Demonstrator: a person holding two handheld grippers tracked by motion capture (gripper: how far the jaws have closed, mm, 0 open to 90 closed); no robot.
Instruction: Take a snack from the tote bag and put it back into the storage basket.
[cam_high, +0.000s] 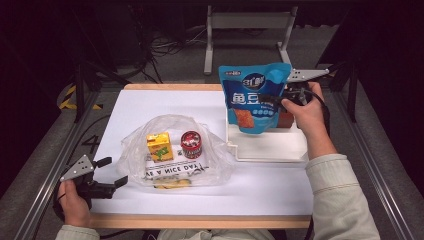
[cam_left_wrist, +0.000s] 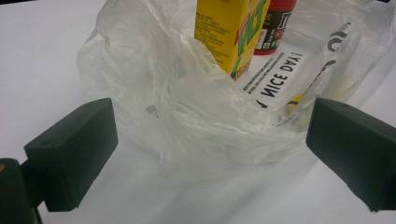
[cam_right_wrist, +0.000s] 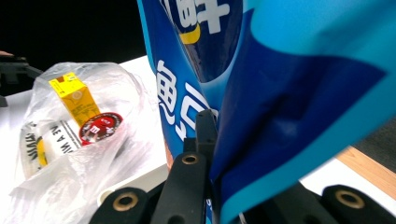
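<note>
A clear plastic bag (cam_high: 172, 150) printed "HAVE A NICE DAY" lies on the white table top (cam_high: 145, 102). Inside it stand a yellow juice carton (cam_high: 159, 146) and a red can (cam_high: 191, 144). My left gripper (cam_high: 114, 172) sits open at the bag's left edge; in the left gripper view its pads (cam_left_wrist: 70, 149) flank the crumpled bag (cam_left_wrist: 196, 121), with the carton (cam_left_wrist: 229, 32) and can (cam_left_wrist: 275, 23) beyond. My right gripper (cam_high: 280, 101) is shut on a blue snack pouch (cam_high: 255, 95), held upright above a white tray (cam_high: 270, 147). The pouch (cam_right_wrist: 280, 93) fills the right gripper view.
A reddish-brown block (cam_high: 285, 120) stands in the tray behind the pouch. The table has a wooden rim (cam_high: 200, 221) and metal rails along both sides. A metal stand (cam_high: 247, 22) and cables lie on the floor beyond the far edge.
</note>
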